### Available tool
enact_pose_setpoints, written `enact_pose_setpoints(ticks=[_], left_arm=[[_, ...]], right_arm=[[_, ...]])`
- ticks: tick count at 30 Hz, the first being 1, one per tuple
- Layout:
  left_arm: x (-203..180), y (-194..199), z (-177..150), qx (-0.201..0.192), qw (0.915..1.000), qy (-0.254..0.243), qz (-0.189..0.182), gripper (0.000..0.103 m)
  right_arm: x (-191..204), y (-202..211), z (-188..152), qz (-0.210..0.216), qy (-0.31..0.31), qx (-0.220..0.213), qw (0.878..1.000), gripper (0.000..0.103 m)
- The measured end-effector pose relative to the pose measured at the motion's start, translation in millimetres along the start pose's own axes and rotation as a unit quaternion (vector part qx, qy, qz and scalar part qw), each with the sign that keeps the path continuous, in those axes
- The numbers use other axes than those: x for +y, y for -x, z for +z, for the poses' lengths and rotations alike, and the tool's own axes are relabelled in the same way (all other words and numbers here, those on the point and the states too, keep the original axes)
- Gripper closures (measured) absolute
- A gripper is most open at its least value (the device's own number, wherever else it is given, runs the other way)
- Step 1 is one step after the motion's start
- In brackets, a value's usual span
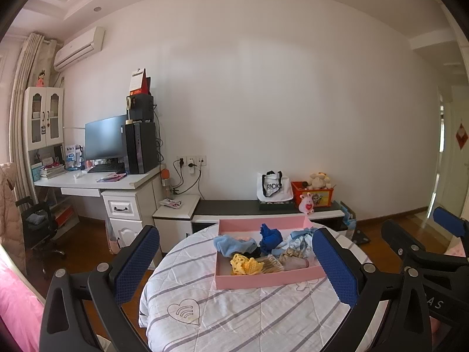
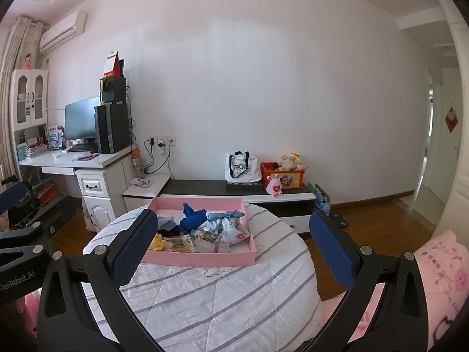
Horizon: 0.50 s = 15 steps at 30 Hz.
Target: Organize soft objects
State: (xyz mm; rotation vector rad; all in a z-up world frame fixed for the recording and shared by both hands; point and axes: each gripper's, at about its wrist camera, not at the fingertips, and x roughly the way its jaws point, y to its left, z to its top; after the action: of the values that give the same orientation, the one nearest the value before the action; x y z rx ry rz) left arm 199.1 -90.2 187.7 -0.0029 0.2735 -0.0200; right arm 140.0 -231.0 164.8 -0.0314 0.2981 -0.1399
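Note:
A pink tray [image 1: 263,281] sits on a round table with a striped quilted cover [image 1: 240,316]. In the tray lie a light blue cloth [image 1: 231,245], a dark blue cloth [image 1: 271,237], a yellow crochet piece [image 1: 244,265], a patterned white-blue cloth [image 1: 299,242] and other small soft items. The tray also shows in the right wrist view [image 2: 202,259], with the dark blue cloth [image 2: 192,220] in it. My left gripper [image 1: 236,267] is open and empty, held above the table in front of the tray. My right gripper [image 2: 234,249] is open and empty, likewise short of the tray.
A low black-and-white bench [image 1: 263,209] stands behind the table with a white tote bag [image 1: 274,187] and a red toy box [image 1: 313,193]. A white desk with monitor and computer [image 1: 117,176] is at the left. Pink bedding [image 2: 439,267] lies at the right.

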Motion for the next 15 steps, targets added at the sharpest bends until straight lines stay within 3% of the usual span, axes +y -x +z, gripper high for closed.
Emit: enact_pose_setpoints(ticks=[15], left_arm=[[0.1,1.0,0.6,-0.003,1.0000,0.002,0.002,0.000]], right_arm=[[-0.8,0.3,1.5,0.003,0.001,-0.001,1.000,0.000]])
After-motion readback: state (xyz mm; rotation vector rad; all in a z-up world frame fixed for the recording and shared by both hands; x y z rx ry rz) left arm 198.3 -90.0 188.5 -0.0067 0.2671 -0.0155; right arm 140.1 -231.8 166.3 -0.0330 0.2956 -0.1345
